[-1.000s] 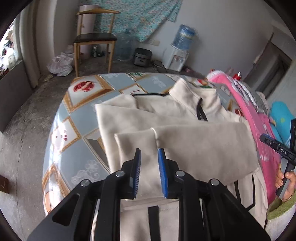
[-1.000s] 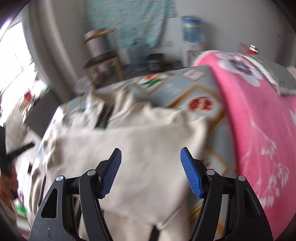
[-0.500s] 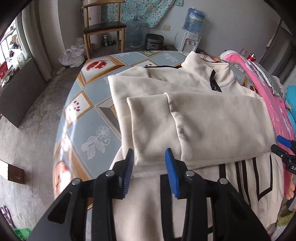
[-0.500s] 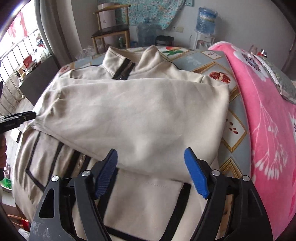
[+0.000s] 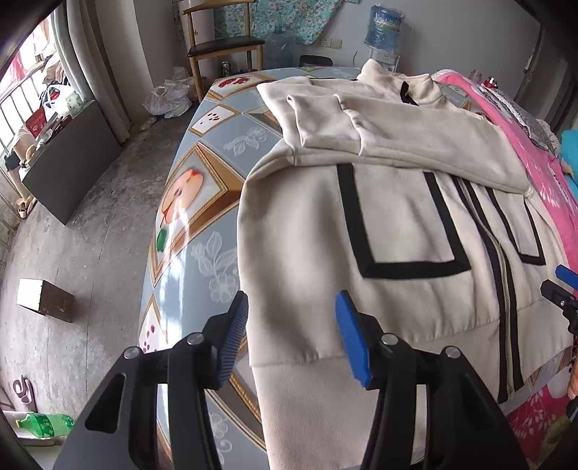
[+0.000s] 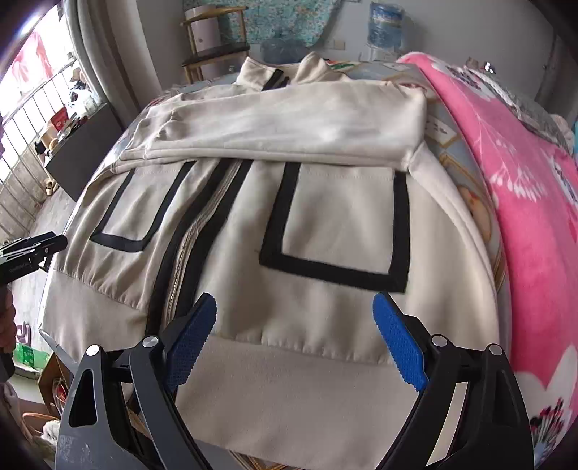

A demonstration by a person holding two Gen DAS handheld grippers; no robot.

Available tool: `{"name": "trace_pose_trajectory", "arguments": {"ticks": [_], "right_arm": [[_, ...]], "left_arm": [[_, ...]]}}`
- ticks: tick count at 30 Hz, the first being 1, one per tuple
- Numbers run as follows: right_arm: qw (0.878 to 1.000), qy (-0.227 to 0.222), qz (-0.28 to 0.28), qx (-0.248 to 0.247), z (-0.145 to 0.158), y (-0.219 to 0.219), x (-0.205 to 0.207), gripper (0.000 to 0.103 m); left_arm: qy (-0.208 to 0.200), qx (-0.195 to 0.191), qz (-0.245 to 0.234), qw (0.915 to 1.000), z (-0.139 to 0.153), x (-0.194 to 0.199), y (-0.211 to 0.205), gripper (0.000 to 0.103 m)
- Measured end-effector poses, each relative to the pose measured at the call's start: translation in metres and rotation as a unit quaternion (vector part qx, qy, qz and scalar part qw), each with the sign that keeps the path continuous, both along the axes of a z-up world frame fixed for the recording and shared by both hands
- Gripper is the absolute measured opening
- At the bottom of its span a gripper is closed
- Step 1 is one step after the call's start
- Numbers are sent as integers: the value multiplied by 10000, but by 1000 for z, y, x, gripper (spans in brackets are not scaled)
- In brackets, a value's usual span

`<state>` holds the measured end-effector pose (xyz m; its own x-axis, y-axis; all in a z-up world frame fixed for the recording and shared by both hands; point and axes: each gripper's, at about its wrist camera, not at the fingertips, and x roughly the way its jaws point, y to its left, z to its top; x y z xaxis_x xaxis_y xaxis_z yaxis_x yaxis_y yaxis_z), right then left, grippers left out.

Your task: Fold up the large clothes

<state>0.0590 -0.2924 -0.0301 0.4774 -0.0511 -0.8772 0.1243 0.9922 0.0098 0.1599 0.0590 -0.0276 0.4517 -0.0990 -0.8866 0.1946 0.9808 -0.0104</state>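
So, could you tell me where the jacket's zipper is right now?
In the right wrist view the zipper runs down the jacket left of centre, between its two black-outlined pockets, ending beside the right gripper.

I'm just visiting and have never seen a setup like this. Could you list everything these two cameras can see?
jacket: one, cream with black trim and a centre zip, flat on the table, both sleeves folded across the chest
table: one, blue-grey patterned top, under the jacket
blanket: one, pink with flowers, right of the jacket
chair: one, wood with a dark seat, at the far wall
water dispenser: one, blue bottle on top, far wall
plastic bottle: one, green, on the floor
box: one, brown, on the floor
left gripper: one, black with blue fingers, open over the jacket's hem
right gripper: one, black with blue fingers, open over the hem
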Motion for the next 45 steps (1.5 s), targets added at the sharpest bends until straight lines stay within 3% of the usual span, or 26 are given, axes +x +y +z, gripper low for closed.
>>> {"name": "trace_pose_trajectory", "arguments": {"ticks": [5,9,17,24,32,38,45], "right_arm": [[9993,127,-272,-234,-12,8,-17,85],[9991,95,-417,-72,-15,13,-26,91],[9977,-63,-628,250,-14,19,-49,92],[9971,-120,-721,210,-9,8,-70,95],[9931,-374,-1092,187,8,-28,-76,95],[9879,-442,-1480,150,12,-65,-73,95],[9836,-550,-1641,514,15,-104,-80,95]], "left_arm": [[-53,167,-80,9998,-9,-22,2,52],[25,173,-132,9998,-17,-32,5,52],[75,238,-9,9997,-15,-53,17,53],[319,-323,318,9985,-21,-70,38,54],[350,-707,339,9963,-19,-67,36,55],[392,-790,358,9955,-19,-60,33,56],[473,-1195,481,9905,-19,-53,40,58]]}}
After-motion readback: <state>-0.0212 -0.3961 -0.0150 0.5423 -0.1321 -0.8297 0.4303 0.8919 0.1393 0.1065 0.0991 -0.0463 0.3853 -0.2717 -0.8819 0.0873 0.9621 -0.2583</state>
